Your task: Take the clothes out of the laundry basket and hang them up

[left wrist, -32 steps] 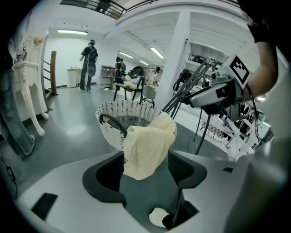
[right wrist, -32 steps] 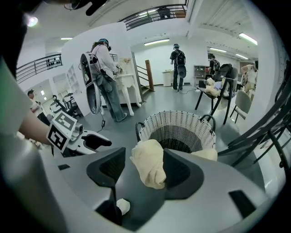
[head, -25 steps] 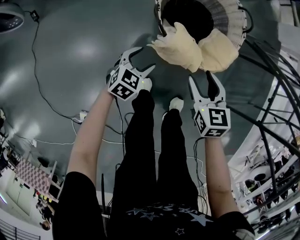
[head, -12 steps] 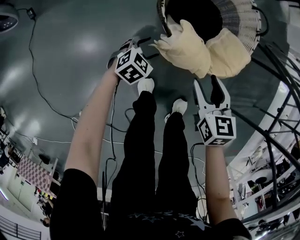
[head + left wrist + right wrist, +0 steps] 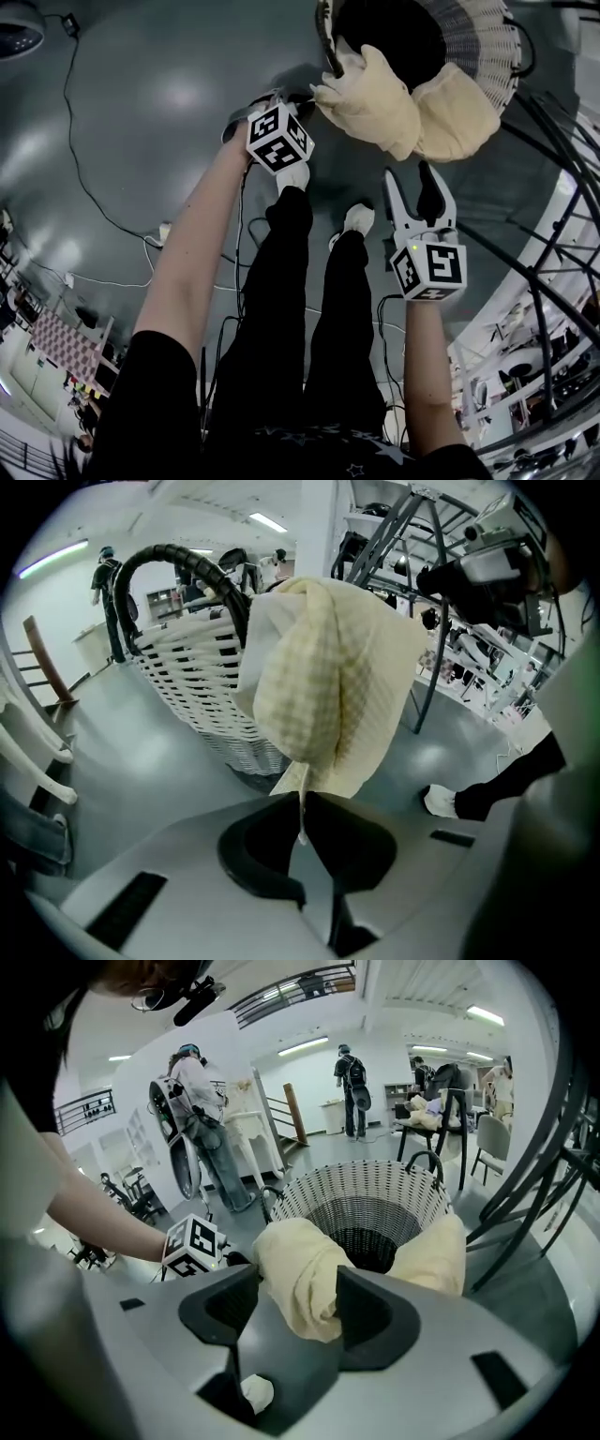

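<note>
Left gripper jaws just closed, pinching cream garment hem at laundry basket rim's 7 o'clock; right gripper agape, lift-out looks next.

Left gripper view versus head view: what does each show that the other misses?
Left gripper view only: the left gripper, jaws just closed, pinching the lower corner of the cream garment, and the cloth's check weave. Head view only: the right gripper, jaws apart, and the dark inside of the wicker basket. Both: the garment draped over the basket's rim.
</note>
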The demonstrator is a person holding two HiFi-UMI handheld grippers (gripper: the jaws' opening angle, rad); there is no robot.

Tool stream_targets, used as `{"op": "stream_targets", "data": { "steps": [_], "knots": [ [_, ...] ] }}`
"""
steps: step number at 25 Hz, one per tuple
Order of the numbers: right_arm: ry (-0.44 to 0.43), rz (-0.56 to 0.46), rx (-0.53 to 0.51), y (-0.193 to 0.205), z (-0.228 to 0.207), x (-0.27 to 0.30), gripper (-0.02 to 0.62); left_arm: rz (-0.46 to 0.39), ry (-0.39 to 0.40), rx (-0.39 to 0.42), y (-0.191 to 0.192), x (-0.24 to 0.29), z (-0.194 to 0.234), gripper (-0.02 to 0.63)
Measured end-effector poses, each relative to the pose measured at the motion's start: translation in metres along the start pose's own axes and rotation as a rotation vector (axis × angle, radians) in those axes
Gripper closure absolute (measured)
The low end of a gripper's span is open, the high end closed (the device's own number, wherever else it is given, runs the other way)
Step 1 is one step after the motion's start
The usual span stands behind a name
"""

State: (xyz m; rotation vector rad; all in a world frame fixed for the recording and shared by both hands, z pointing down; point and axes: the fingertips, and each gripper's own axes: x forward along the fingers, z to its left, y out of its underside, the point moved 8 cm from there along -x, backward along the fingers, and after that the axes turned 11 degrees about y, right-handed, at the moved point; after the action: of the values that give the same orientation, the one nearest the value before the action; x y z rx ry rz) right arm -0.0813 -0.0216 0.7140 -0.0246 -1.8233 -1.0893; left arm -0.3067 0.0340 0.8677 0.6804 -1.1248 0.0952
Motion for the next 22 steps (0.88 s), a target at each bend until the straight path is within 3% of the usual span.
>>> {"op": "stream_targets", "data": {
  "steps": [6, 12, 22],
  "knots": [
    [0.011, -0.017, 0.020, -0.007, -0.001, -0.017, 0.325, -0.016, 0.096, -0.083, 0.004, -0.034, -0.031, 0.578],
    [0.003, -0.024, 0.052, -0.012, 0.003, -0.049, 0.327, -0.149, 0.196, -0.193, -0.014, -0.109, -0.084, 0.580],
    [0.003, -0.026, 0.111, -0.014, -0.014, -0.123, 0.330, -0.375, 0.227, -0.341, -0.110, -0.188, -0.124, 0.581]
  ]
}}
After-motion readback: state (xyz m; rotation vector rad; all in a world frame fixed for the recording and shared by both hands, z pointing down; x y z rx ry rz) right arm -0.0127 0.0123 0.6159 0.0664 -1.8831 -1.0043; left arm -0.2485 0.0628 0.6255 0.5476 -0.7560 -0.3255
